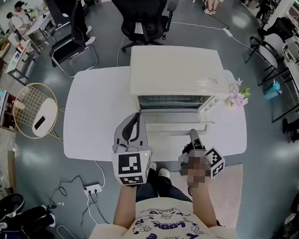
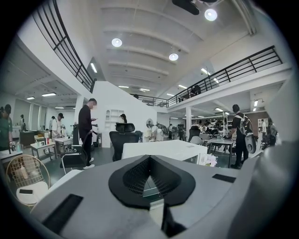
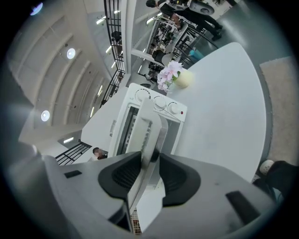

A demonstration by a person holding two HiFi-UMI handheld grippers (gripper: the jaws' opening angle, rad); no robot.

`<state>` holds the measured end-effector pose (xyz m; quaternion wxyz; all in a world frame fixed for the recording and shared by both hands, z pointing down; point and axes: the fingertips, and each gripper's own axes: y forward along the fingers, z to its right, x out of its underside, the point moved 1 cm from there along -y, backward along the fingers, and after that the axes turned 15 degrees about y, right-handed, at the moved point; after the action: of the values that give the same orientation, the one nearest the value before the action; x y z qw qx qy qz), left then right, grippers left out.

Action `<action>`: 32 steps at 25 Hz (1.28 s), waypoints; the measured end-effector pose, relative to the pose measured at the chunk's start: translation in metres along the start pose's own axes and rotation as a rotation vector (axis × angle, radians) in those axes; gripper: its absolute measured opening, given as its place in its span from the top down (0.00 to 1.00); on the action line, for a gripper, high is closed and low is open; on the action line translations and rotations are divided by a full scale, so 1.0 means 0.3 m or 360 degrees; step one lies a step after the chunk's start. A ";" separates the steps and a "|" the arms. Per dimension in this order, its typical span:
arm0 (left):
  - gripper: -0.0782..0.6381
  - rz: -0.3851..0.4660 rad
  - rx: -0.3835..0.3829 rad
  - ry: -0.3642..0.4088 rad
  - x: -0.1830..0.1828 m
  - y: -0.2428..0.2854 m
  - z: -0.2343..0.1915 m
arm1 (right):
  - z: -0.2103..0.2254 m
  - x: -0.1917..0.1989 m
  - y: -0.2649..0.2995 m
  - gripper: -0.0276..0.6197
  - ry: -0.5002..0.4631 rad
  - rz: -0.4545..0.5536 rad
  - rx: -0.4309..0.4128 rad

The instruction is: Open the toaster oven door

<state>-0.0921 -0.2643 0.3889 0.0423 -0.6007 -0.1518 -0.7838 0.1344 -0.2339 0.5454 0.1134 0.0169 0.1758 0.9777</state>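
Note:
A cream toaster oven (image 1: 179,73) stands on a white table (image 1: 95,113). Its glass door (image 1: 174,117) hangs partly lowered towards me. My right gripper (image 1: 193,135) is at the door's front right edge. In the right gripper view its pads (image 3: 175,175) are shut on the door handle (image 3: 145,126), with the oven's knobs (image 3: 159,101) beyond. My left gripper (image 1: 136,116) hovers just left of the door, apart from it. Its fingertips (image 2: 149,158) meet with nothing between them, and the oven (image 2: 163,149) lies ahead.
A small pot of pink flowers (image 1: 238,96) sits at the oven's right. A black office chair (image 1: 142,13) stands behind the table. Left of the table is a round wire stand (image 1: 32,110). A power strip (image 1: 92,189) with cables lies on the floor.

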 end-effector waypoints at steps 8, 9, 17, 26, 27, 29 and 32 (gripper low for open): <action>0.88 -0.0024 0.0022 -0.0004 0.024 0.003 0.030 | 0.097 0.014 -0.043 0.79 -0.0011 -0.0032 0.0087; 0.88 -0.0028 0.0023 -0.0005 0.026 0.002 0.032 | 0.108 0.015 -0.049 0.79 -0.0012 -0.0035 0.0099; 0.88 -0.0063 0.0033 -0.0013 0.066 0.004 0.061 | 0.202 0.021 -0.067 0.80 -0.0038 -0.0072 0.0181; 0.88 -0.0111 0.0032 -0.0027 0.113 -0.004 0.077 | 0.319 0.027 -0.080 0.81 -0.0029 -0.0103 0.0296; 0.88 -0.0111 0.0034 -0.0029 0.116 -0.006 0.080 | 0.323 0.028 -0.080 0.81 -0.0032 -0.0104 0.0297; 0.88 -0.0112 0.0038 -0.0032 0.124 -0.008 0.087 | 0.334 0.029 -0.079 0.81 -0.0036 -0.0106 0.0297; 0.88 -0.0121 0.0047 -0.0029 0.139 -0.011 0.100 | 0.359 0.029 -0.078 0.81 -0.0042 -0.0108 0.0306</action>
<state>-0.0766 -0.2476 0.4350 0.0199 -0.6009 -0.1864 -0.7770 0.1389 -0.1738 0.6382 0.1466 0.0348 0.2678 0.9516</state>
